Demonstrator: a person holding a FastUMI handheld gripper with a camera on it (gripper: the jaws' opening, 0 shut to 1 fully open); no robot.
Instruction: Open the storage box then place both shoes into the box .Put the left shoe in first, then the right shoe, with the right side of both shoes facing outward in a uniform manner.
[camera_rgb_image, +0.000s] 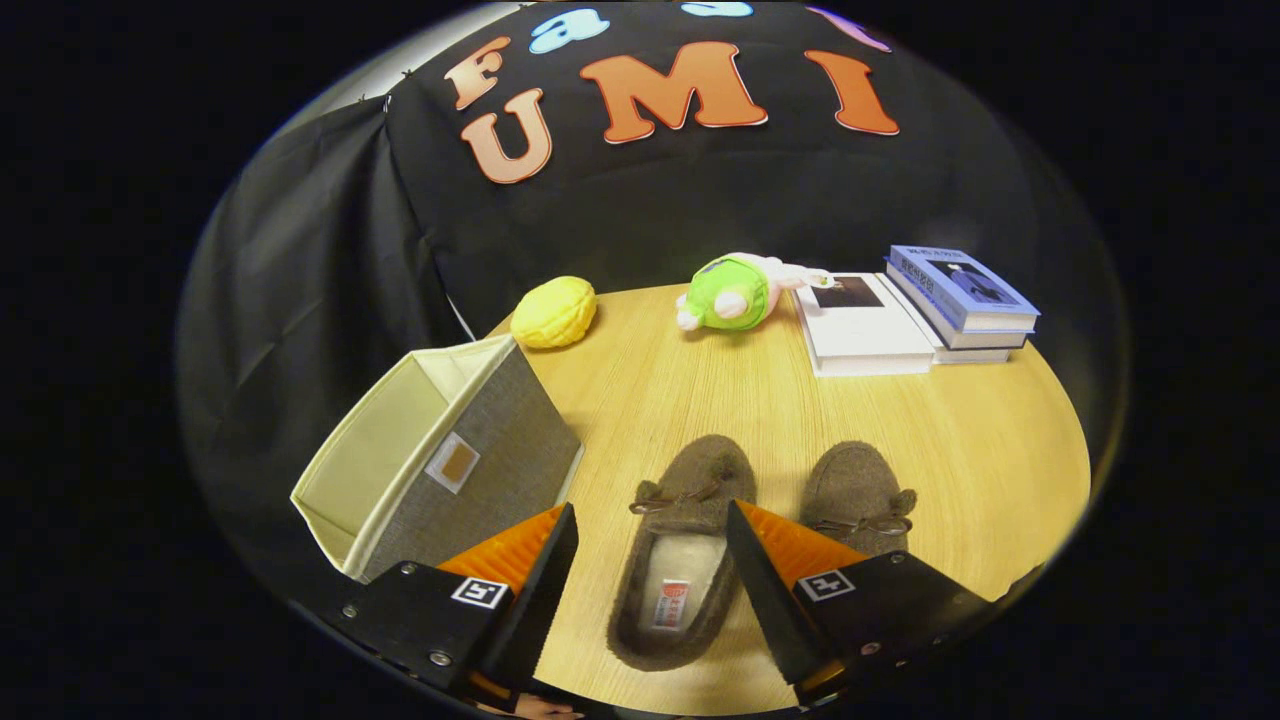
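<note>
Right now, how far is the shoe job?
Done: the storage box already stands open. In hand: the open gripper straddles the left shoe without pressing on it. Left: both shoes remain on the table; the right shoe is untouched.

Storage box (440, 465): grey fabric with cream lining and a small tan tab, sitting open-topped on the wooden table, left of the shoes
Left shoe (680, 555): brown fuzzy slipper with a bow, lying sole-down, toe pointing away, showing pale lining
Right shoe (855, 495): matching slipper, lying just beside it, heel hidden
</note>
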